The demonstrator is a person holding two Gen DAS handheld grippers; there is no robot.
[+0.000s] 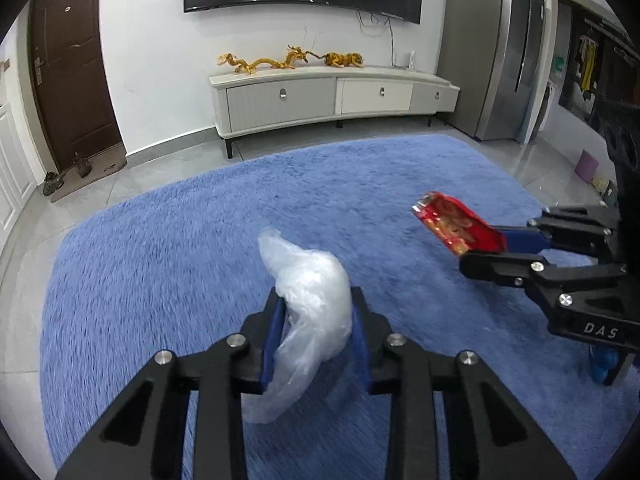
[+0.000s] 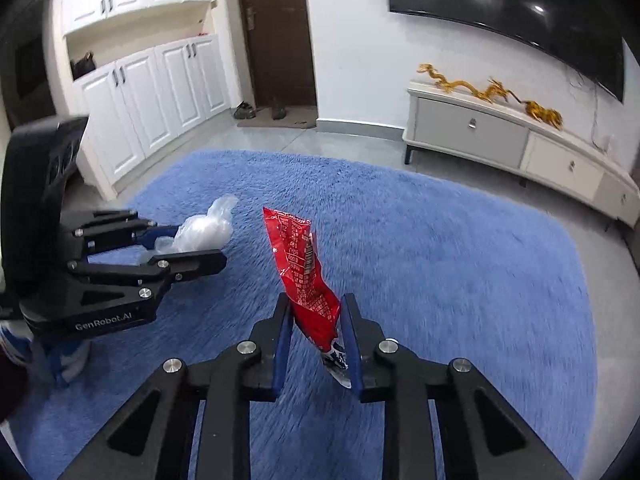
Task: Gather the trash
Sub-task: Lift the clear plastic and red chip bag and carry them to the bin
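Note:
My left gripper (image 1: 318,304) is shut on a crumpled clear plastic bag (image 1: 310,300) and holds it above the blue rug (image 1: 180,248). The bag sticks up past the fingers and hangs down below them. My right gripper (image 2: 316,312) is shut on a red snack wrapper (image 2: 306,272) that stands up between its blue pads, also held above the rug. In the left wrist view the right gripper (image 1: 486,246) comes in from the right with the wrapper (image 1: 456,226). In the right wrist view the left gripper (image 2: 192,242) is at the left with the bag (image 2: 204,230).
The blue shag rug (image 2: 440,260) covers most of the grey tile floor. A white TV cabinet (image 1: 332,98) with golden dragon figures stands at the far wall under a TV. A brown door (image 2: 280,36), shoes and white cupboards (image 2: 152,96) are to the left. A fridge (image 1: 496,52) stands at the right.

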